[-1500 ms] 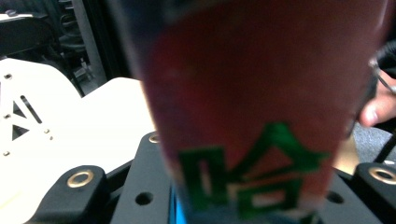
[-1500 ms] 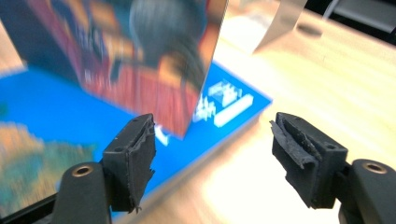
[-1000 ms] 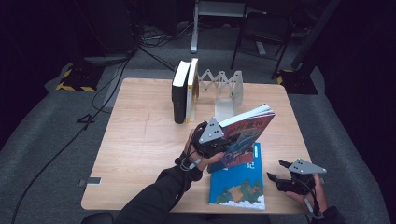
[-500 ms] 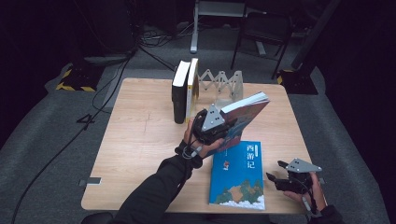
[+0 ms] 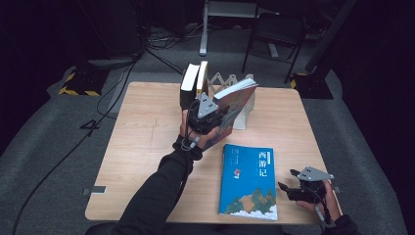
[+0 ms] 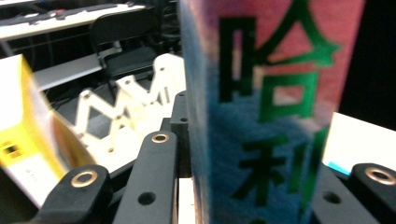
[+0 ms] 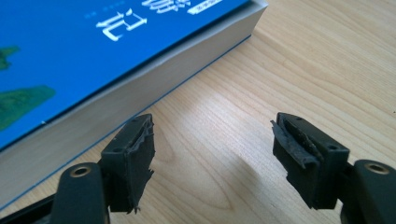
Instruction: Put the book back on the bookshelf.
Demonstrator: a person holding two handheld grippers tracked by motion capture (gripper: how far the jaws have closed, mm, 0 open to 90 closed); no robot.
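My left gripper (image 5: 205,115) is shut on a thick book with a red and blue cover (image 5: 236,94), held tilted above the table just in front of the white zigzag rack (image 5: 243,119). In the left gripper view the book's spine (image 6: 271,116) stands between the jaws of my left gripper (image 6: 261,196), with the rack (image 6: 126,100) behind it. A blue book (image 5: 249,181) lies flat at the front right. My right gripper (image 5: 288,179) hovers open just right of it; in the right gripper view my right gripper (image 7: 212,154) has bare wood between its pads, with the blue book (image 7: 93,42) to their left.
Two books (image 5: 193,84) stand upright at the rack's left end; the nearer one shows yellow and white (image 6: 25,135). The wooden table (image 5: 142,142) sits on grey carpet, with chairs, cables and a stand behind it.
The left gripper has carried the red and blue book up and away from me, from over the blue book to the rack. The blue book now lies uncovered. The right gripper has stayed put.
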